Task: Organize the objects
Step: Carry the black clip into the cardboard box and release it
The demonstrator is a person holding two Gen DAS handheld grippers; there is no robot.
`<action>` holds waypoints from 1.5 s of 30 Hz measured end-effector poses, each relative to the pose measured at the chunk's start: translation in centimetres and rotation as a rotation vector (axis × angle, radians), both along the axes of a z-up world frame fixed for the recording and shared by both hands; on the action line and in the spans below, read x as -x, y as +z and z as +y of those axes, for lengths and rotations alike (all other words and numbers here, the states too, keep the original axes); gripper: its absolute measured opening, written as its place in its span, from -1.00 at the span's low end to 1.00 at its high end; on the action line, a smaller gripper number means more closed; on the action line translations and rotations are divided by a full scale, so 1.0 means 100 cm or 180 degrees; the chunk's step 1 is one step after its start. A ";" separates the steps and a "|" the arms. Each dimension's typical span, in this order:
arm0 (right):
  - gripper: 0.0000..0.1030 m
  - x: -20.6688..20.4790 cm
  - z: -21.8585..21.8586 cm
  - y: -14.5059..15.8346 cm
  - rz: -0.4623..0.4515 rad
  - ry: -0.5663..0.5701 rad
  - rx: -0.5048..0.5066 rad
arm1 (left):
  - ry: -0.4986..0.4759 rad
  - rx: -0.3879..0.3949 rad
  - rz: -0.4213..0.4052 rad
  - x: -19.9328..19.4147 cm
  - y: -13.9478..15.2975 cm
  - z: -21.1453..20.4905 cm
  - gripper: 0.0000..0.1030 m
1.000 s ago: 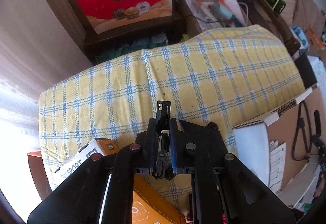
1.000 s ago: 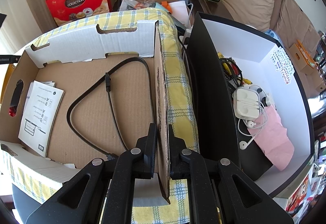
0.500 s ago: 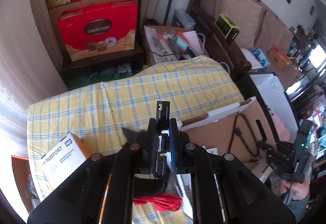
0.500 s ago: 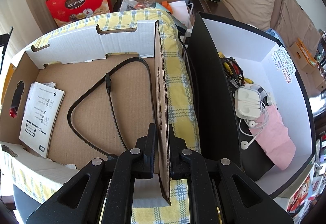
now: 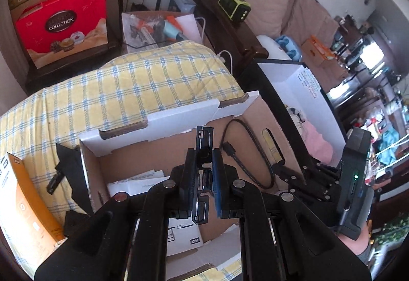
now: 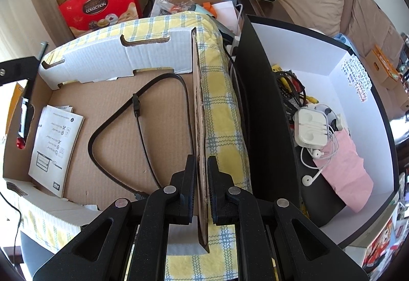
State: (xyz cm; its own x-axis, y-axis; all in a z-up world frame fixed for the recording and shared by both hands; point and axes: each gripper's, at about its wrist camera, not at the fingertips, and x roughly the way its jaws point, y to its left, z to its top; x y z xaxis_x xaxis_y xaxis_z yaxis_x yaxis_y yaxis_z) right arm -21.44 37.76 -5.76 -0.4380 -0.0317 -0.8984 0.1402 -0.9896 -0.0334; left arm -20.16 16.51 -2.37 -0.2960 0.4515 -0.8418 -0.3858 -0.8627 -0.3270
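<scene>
the left gripper is clamping a flat black plastic piece, thin and edge-on between the pads, its slotted top sticking up past the fingertips; what exactly the piece is i cannot tell, though it looks like a small drive caddy or adapter; it is hanging in the air over the cardboard tray, not yet inside it; the right gripper is pinching the tray's right-hand wall, jaws closed on the cardboard edge, seemingly steadying the box on the yellow checked cloth; lying on the tray floor are a black cable, looped, and a folded leaflet at the left side; beside the tray, to the right, a black-and-white box is holding earphones and more wires; the step in hand, as i judge it, is carrying the plastic piece to the tray for sorting; the next move is probably calling for lowering it onto a bare patch of cardboard between the leaflet and the cable, then loosening the pads; the risk is dropping it onto the cable loop or catching the wall.
</scene>
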 end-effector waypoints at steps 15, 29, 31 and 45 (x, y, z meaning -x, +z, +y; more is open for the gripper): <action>-0.84 -0.005 0.003 0.003 0.0007 0.0019 0.0083 | 0.0277 -0.0238 -0.0453 0.016 -0.044 0.050 -0.78; -0.84 -0.007 0.006 0.002 0.0010 0.0032 0.0117 | 0.0573 -0.0623 -0.0887 0.027 -0.072 0.074 -0.78; -0.84 -0.007 0.006 0.002 0.0011 0.0033 0.0115 | 0.0584 -0.0675 -0.0959 0.028 -0.075 0.075 -0.78; -0.84 -0.007 0.003 0.003 0.0016 0.0021 0.0117 | 0.0511 -0.0740 -0.1017 0.024 -0.065 0.061 -0.57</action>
State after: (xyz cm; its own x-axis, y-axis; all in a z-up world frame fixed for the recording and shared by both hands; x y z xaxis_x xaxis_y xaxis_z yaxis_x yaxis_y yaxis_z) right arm -20.72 38.06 -5.51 -0.4421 -0.0676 -0.8944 0.1467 -0.9892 0.0023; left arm -22.59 22.63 -8.84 -0.1187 0.6096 -0.7837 -0.1005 -0.7927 -0.6013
